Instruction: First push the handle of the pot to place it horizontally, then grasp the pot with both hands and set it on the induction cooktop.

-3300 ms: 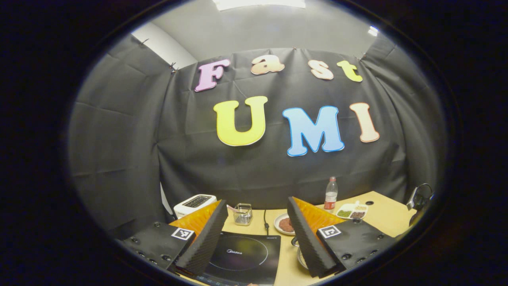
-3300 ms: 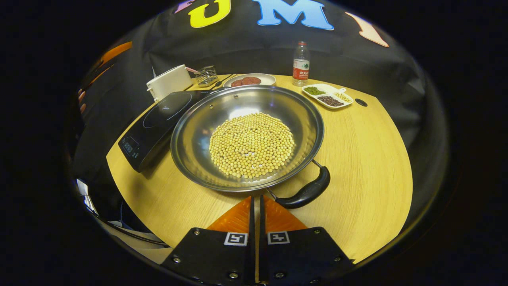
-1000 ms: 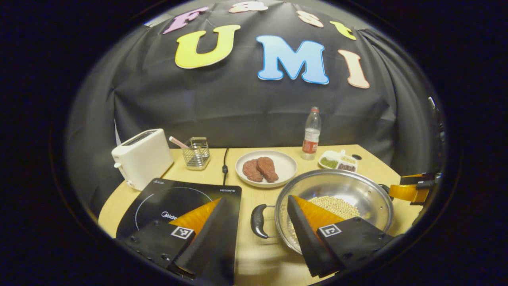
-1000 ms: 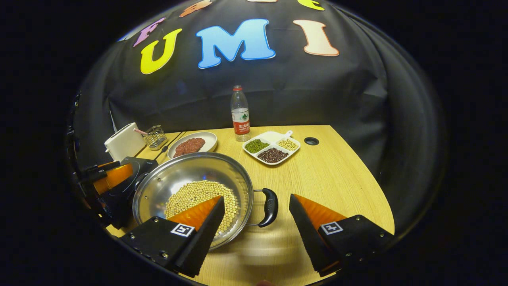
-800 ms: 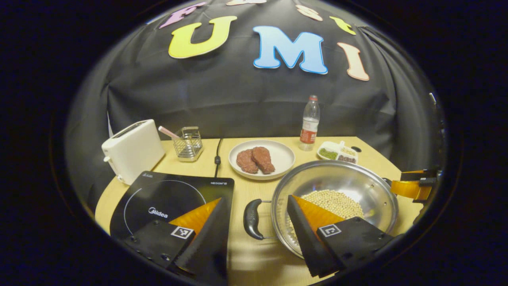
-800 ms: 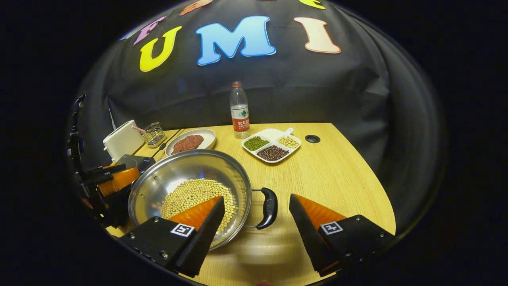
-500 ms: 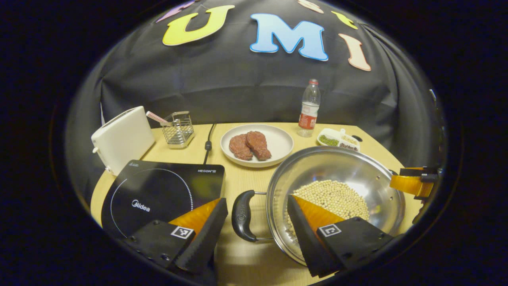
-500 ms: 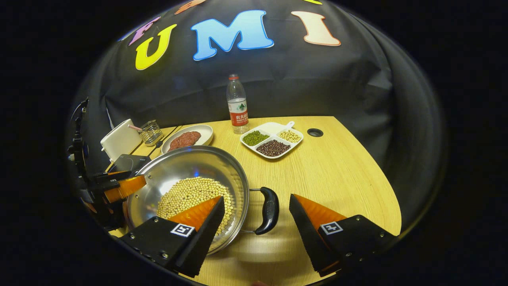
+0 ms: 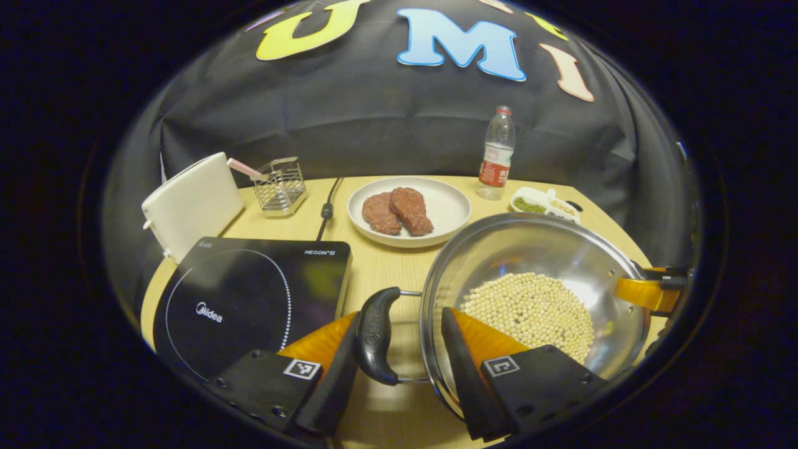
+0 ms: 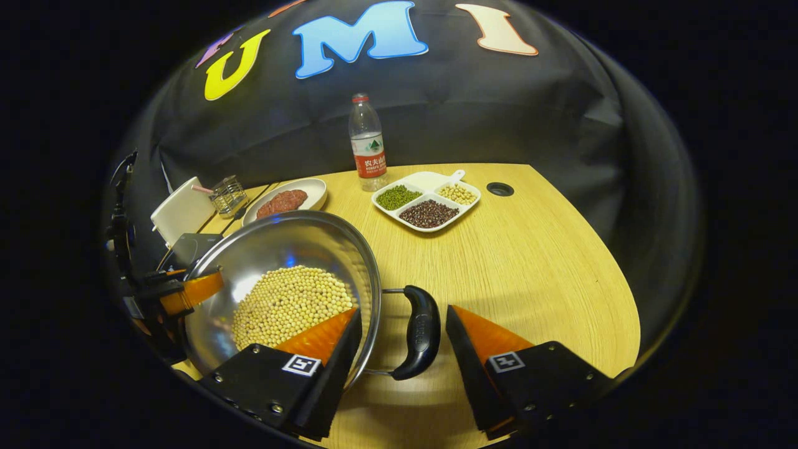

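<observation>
A steel pot [image 9: 536, 249] holding soybeans [image 9: 530, 308] stands on the wooden table, just right of the black induction cooktop [image 9: 249, 293]. Its two black handles lie sideways. In the left gripper view my left gripper [image 9: 399, 321] is open and straddles the left handle [image 9: 376, 337]; one finger lies against the handle, the other hangs over the pot's rim. In the right gripper view my right gripper [image 10: 402, 315] is open around the right handle [image 10: 421, 333], beside the pot [image 10: 293, 249]. The right gripper [image 9: 645, 292] and the left gripper [image 10: 187, 290] also appear at the pot's far sides.
Behind the cooktop stand a white toaster [image 9: 190, 202] and a wire basket [image 9: 279, 185]. A plate with meat patties [image 9: 408, 209], a water bottle [image 10: 368, 143] and a divided dish of beans [image 10: 427, 199] sit toward the back. Bare table [image 10: 530, 262] spreads to the right.
Both grippers have come down and forward until each handle sits between its fingers, and the fingers have narrowed slightly. Earlier the right gripper was shut near the then-diagonal handle.
</observation>
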A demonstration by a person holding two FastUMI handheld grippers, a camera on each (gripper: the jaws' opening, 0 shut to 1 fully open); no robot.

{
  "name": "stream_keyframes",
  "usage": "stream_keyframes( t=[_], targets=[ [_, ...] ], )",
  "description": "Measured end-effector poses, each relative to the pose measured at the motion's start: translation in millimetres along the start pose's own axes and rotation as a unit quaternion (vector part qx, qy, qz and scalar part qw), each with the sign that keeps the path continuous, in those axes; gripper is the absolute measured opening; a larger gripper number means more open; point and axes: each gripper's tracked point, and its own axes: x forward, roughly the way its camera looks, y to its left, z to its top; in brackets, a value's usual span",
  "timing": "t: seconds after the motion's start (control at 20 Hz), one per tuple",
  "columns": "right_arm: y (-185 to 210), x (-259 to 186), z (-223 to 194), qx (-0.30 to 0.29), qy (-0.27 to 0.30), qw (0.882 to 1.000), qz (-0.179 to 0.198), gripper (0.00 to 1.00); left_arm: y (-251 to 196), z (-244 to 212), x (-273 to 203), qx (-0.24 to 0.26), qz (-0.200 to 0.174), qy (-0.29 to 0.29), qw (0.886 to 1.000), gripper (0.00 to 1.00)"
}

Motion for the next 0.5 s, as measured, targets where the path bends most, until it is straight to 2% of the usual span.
stream_keyframes(
  t=[0.05,0.1,0.15,0.25,0.3,0.35,0.4,0.45,0.5],
  targets=[
    [-1.7,1.9,1.9,-0.001,-0.002,1.0,-0.005,0.69,-0.5,-1.7,-1.9,-0.003,-0.002,0.001,1.0,0.75],
    [-2.2,3.3,0.8,-0.002,-0.003,1.0,-0.006,0.6,0.4,-0.9,0.3,-0.006,-0.003,0.0,1.0,0.79],
    [-2.6,3.2,2.6,0.002,-0.002,1.0,-0.009,0.63,0.2,-1.4,-0.3,-0.01,-0.003,0.001,1.0,0.73],
    [-1.1,3.1,3.2,0.007,0.002,1.0,-0.017,0.59,-0.4,-0.5,-2.3,-0.012,-0.003,0.002,1.0,0.71],
    [-1.1,4.3,2.5,0.0,0.006,1.0,-0.02,0.53,0.0,1.0,-2.0,-0.01,-0.002,0.001,1.0,0.65],
    [-1.4,3.4,2.6,-0.004,0.008,1.0,-0.024,0.53,0.0,0.5,-2.4,-0.01,-0.004,0.002,1.0,0.68],
    [-0.3,0.2,0.8,-0.006,0.012,1.0,-0.026,0.47,0.5,1.2,-3.9,-0.013,-0.007,0.001,1.0,0.68],
    [1.6,-3.1,2.9,-0.008,0.011,1.0,-0.026,0.53,1.0,3.4,-5.8,-0.016,-0.009,-0.002,1.0,0.68],
    [3.1,-7.6,5.8,-0.01,0.006,1.0,-0.028,0.53,3.1,6.2,-8.6,-0.017,-0.011,-0.006,1.0,0.72]
  ],
)
